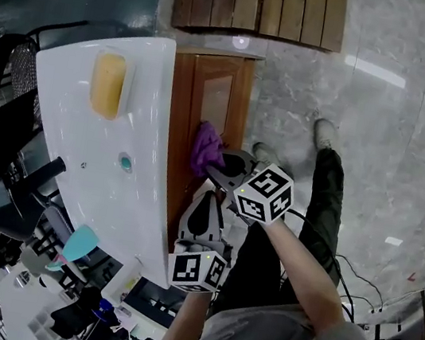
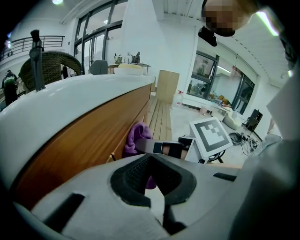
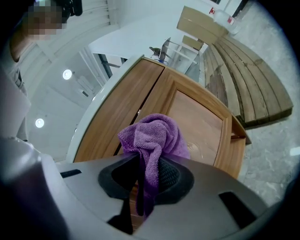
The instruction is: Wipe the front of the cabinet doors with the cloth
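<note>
**Cloth at the door, clamped in the right gripper**

Cloth (image 3: 157,138) is purple and bunched. One fold is pinched between the closed jaws of the right gripper (image 3: 149,176), and the rest bulges out ahead of them. From the head view it sits at the front of the wooden door (image 1: 216,97), below the white counter (image 1: 108,164). Whether it is actually pressing on the wood is not clear. The left gripper (image 2: 151,176) has its jaws together on nothing and hangs just beside the right one, nearer the person.

Risks, as I judge them:
- The grip is on a single fold, so a hard drag across the panel could pull the cloth out.
- The wad ahead of the jaws is not thick. Leaning in too far would put hard jaw tips on the wood instead of fabric.
- The two grippers sit close together, so a backward stroke could knock one into the other.

Room to move: the counter overhangs the door, which limits strokes at the top. The door frame's raised edges may snag the wad. Towards the slats (image 1: 260,4) and out over the floor (image 1: 395,139) the way is open — the person's leg (image 1: 324,200) is the only thing nearby.
</note>
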### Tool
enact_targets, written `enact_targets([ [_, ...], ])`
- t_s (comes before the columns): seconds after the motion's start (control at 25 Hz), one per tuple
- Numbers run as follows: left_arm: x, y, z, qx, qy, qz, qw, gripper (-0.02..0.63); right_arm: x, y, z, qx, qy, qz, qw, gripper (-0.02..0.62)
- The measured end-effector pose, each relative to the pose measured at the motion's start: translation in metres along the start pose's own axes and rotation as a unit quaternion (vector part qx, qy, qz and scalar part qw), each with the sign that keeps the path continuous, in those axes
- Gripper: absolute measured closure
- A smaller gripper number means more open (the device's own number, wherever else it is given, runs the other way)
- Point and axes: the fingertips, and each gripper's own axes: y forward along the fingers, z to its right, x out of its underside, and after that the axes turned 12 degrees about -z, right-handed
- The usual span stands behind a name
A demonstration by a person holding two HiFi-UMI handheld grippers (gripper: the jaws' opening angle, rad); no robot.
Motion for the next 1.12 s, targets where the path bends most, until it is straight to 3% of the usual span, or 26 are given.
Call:
enact_targets([
  [1.12, 0.013, 0.022, 0.000, 0.007, 0.000, -0.023, 0.9997, 0.600, 0.019, 0.016, 0.046, 0.023, 0.026, -0.006, 0.999, 0.523],
])
